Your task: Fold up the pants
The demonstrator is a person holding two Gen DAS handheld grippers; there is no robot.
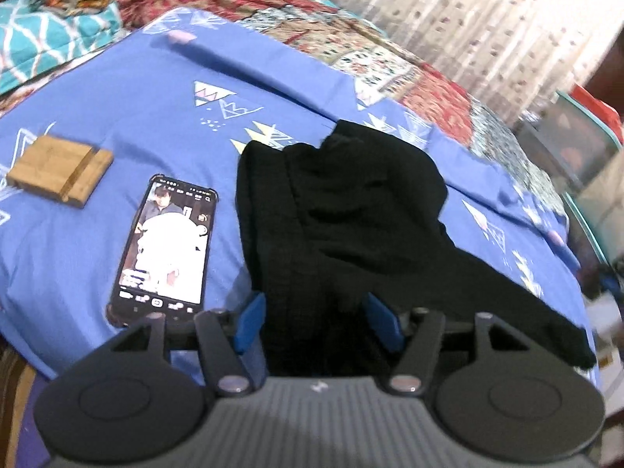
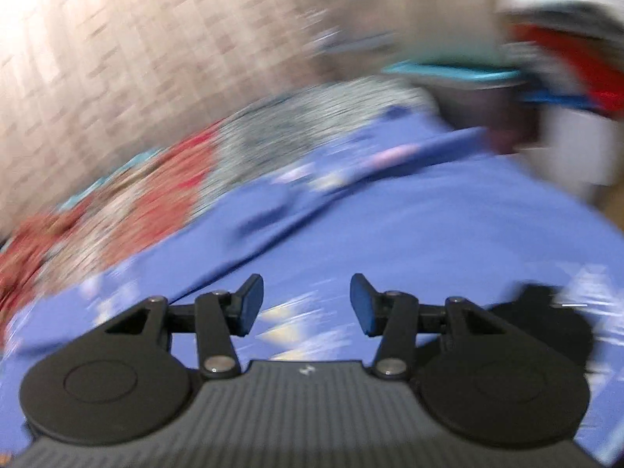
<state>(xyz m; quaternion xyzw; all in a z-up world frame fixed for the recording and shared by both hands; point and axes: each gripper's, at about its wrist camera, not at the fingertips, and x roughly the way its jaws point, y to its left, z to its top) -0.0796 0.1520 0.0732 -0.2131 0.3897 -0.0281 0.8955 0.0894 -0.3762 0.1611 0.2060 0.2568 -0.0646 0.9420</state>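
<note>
Even indoor light fills both views, brightest on the pale curtain (image 1: 487, 19) far beyond the left tongs (image 1: 318, 323) – it washes out there. The lit phone screen (image 1: 165, 245) glares white. The black pants (image 1: 343, 214) lose all detail. The right wrist view is heavily smeared – only the right tongs (image 2: 306, 304) stay sharp. Fisheye bending curves every edge.
</note>
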